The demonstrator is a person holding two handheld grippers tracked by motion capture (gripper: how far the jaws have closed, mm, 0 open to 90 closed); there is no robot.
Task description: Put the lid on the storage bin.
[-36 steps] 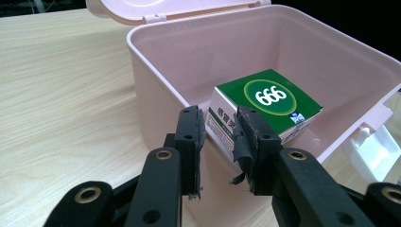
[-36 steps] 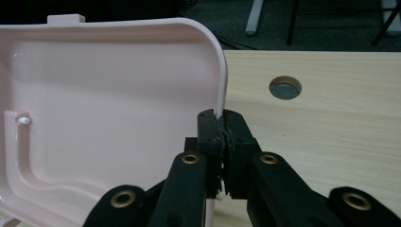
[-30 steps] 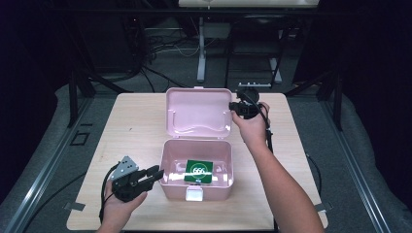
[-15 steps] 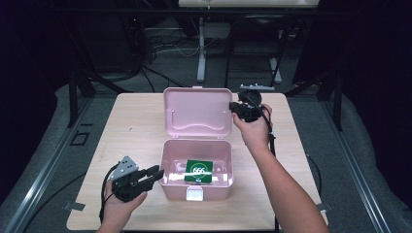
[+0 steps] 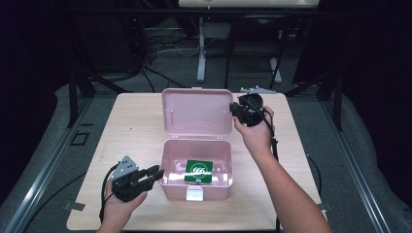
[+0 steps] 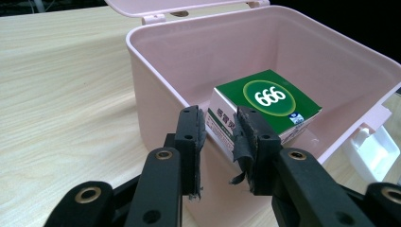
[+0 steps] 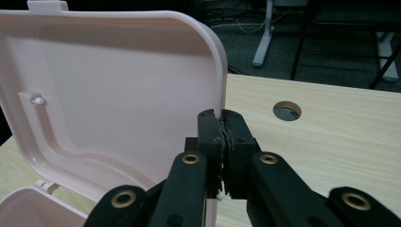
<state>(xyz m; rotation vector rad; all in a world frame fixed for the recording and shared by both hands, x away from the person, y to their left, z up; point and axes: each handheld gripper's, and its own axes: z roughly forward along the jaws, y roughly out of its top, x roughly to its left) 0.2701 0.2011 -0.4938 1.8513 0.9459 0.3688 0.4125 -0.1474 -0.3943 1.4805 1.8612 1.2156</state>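
— What is the right gripper [image 7: 222, 127] doing?
— Its jaws are pinching the side edge of the pink lid [image 7: 108, 85], which is standing up behind the pink box [image 5: 194, 187].
— And the left gripper [image 6: 220, 137]?
— It is waiting by the box's left wall, jaws a little apart, holding nothing.
— What is lying inside the box?
— A green carton [image 6: 265, 106] is lying on the bottom.

1. A light wooden rectangular table [image 5: 131, 131] stands on a grey floor [image 5: 350, 145].
2. The table has a small round hole [image 7: 287, 110].
3. Behind it stand a white metal post [image 5: 201, 53] and black metal frames [image 5: 77, 82].
4. The room around is dark.
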